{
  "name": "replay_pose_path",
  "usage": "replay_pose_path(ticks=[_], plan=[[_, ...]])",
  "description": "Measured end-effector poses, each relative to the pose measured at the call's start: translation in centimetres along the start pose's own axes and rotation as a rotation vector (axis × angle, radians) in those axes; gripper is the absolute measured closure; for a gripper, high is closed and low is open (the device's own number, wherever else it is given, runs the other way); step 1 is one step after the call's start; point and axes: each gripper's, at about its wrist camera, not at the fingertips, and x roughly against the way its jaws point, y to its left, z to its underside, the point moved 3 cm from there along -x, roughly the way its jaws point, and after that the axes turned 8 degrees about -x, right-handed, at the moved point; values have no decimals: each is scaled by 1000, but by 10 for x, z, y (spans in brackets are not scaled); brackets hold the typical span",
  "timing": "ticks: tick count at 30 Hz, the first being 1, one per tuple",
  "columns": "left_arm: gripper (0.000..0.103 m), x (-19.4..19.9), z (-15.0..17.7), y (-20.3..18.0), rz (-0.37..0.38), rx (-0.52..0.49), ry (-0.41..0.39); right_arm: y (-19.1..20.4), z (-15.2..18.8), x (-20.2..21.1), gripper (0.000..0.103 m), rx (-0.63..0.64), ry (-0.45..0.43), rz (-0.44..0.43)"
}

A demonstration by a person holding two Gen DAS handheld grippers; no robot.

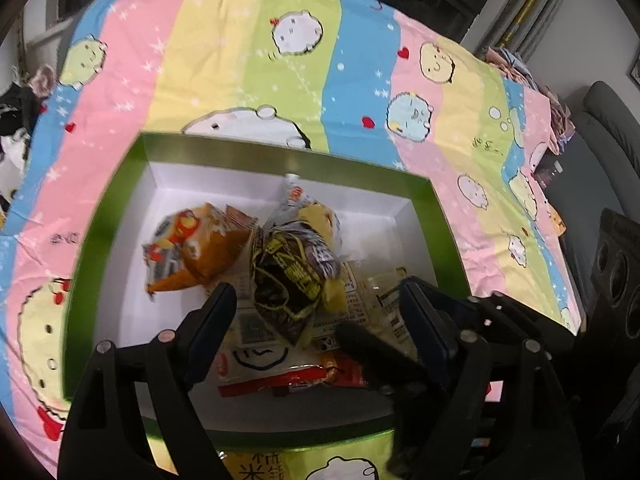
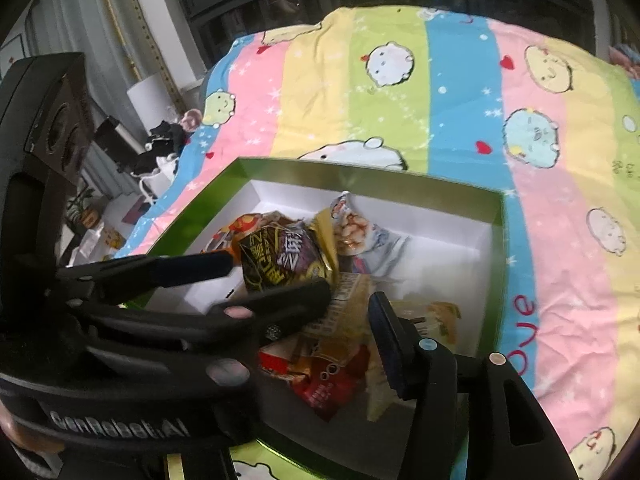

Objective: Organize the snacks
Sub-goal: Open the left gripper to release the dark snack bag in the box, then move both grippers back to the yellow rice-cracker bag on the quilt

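Only the right wrist view shows the left gripper (image 2: 276,276) from the side, its 2 fingers spread and empty over the black snack packet (image 2: 280,260) in the green box (image 2: 192,216); the right gripper (image 2: 352,300) hovers alongside, likewise spread and empty

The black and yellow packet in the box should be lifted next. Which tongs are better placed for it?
Left, probably. The left tongs are open with the black and yellow packet between their tips in the green box. The right tongs hang nearer the red packet, partly behind the left ones.
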Motion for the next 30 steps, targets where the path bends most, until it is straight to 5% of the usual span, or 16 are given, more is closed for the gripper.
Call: replay_pose_path(ticks=[7,14,30], plan=[[2,46,1,-5,-70,-32,-124,-1,0,37,41,-3,-77,31],[1,92,21,-21,-97,-77,-197,6,17,80,21,0,-138,46],[0,177,86,-43,-173,-93,-310,44,72,154,19,66,-171,10]])
